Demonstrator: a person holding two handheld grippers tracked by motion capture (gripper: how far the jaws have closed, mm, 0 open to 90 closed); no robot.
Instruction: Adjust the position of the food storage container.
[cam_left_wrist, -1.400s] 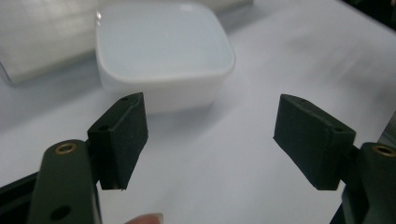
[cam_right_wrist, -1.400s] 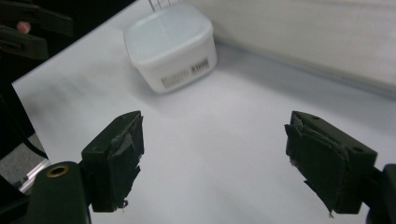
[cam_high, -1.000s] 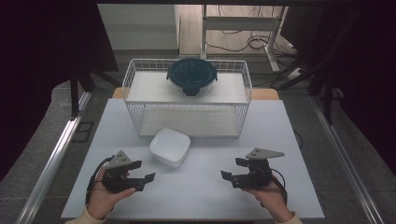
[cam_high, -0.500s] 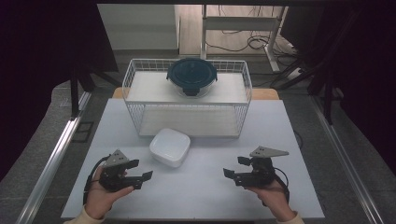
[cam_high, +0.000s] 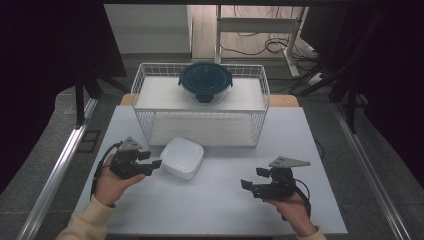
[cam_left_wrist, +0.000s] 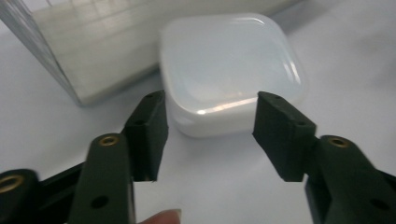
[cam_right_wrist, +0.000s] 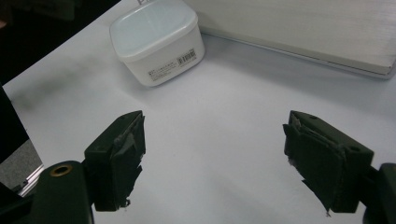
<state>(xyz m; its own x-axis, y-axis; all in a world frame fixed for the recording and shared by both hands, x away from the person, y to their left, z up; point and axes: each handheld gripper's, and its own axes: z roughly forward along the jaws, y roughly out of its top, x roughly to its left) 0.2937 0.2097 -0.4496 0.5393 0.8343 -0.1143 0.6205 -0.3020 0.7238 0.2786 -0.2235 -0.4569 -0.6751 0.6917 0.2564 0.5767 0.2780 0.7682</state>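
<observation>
Right now the left claw (cam_high: 154, 164) is closing in on the white lidded container (cam_high: 183, 157) lying on the white table (cam_high: 215, 200) before the wire basket (cam_high: 200, 107); its jaws have just been narrowing, not yet pressing. Next comes squeezing its sides. Right claw (cam_high: 251, 180) rests released, apart; dark room around

The high view is dim around its margins, nearly black at both sides, while the white worktop (cam_high: 215, 200) is evenly and softly lit from above, with faint shadows under the wire basket (cam_high: 200, 107). In the left gripper view the white container (cam_left_wrist: 231, 74) glows almost overexposed, with a glare streak on its near edge; the black jaws in front are slightly soft. The right gripper view is sharper, its far left corner falling into darkness.
</observation>
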